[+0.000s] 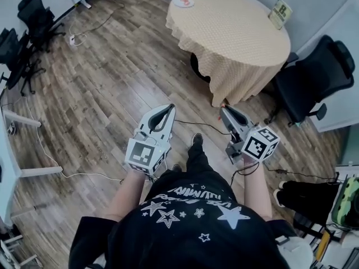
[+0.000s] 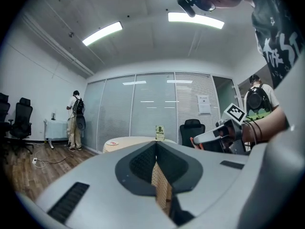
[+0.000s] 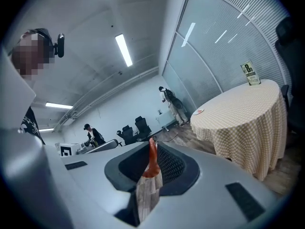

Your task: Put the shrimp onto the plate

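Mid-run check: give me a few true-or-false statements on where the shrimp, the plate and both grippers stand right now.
1. The right gripper holds the shrimp between its jaws. True.
2. The shrimp lies on the plate. False: the plate sits on the round table, well away from both grippers, and the shrimp is in the right gripper.
3. The left gripper is wide open. False: its jaws are together with nothing between them.
4. A black chair stands beside the round table. True.

Head downward, gripper views perhaps upward, sharing table (image 1: 230,32)
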Motion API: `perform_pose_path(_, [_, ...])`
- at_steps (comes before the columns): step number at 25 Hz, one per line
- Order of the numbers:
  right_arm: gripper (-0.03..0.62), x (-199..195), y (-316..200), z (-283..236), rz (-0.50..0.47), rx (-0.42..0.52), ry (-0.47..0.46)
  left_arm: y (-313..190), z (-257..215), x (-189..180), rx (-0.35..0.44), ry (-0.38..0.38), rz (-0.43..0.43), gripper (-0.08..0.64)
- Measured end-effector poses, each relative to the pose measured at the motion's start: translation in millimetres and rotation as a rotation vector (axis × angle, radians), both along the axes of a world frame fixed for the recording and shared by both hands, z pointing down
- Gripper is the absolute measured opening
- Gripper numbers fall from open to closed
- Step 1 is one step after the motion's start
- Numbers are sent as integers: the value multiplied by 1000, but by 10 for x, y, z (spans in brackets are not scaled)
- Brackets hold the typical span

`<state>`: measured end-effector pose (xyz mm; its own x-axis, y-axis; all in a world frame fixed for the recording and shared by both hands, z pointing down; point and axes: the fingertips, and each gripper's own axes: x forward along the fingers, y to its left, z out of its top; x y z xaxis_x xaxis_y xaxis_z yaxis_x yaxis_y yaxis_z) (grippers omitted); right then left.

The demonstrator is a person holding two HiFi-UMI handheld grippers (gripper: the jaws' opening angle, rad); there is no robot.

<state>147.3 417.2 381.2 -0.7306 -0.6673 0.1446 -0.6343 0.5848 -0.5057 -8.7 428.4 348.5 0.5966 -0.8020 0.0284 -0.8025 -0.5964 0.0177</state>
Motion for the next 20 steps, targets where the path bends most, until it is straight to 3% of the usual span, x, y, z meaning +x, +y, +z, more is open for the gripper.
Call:
perform_pose_path(7, [52,-9,-505,35,-45,-13,-23,-434,113,31,-54,-4,-34,8])
perform_pose_path(20, [52,794,-1566,-17,31,-5,-89,-1487,34,693,-56,-53,7,8])
